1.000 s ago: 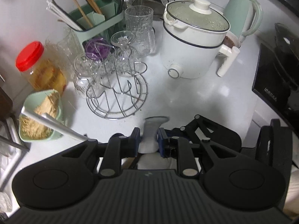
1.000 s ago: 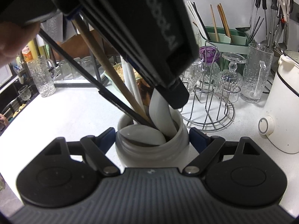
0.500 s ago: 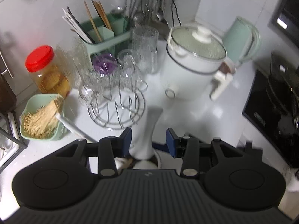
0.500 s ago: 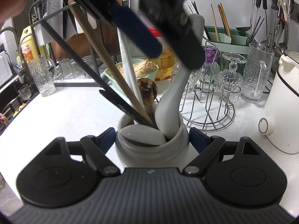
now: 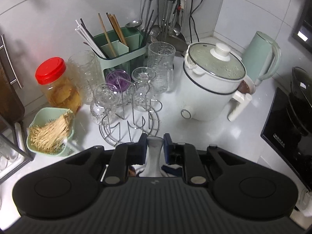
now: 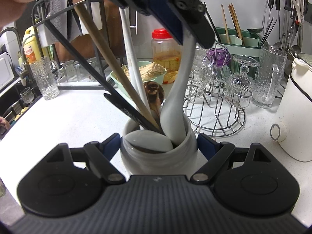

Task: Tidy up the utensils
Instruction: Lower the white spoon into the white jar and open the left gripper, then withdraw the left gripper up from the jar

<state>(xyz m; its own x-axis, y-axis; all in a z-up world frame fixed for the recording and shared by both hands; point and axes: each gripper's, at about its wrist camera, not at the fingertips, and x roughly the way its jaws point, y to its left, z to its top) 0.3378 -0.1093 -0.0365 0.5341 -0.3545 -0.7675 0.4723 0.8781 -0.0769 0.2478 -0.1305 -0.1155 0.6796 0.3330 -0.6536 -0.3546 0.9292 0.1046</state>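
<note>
While the right gripper (image 6: 159,142) clamps the white jar (image 6: 158,156) on the counter (image 6: 74,115), the left gripper (image 5: 154,146), jaws just closed, pinches the grey spatula (image 6: 179,89) standing in it. Chopsticks (image 6: 109,62) crowd that jar. Nearby stand a glass rack (image 6: 216,115), cooker (image 5: 210,85) and red-lidded jar (image 5: 58,83). Spatula's blade hides inside.
</note>
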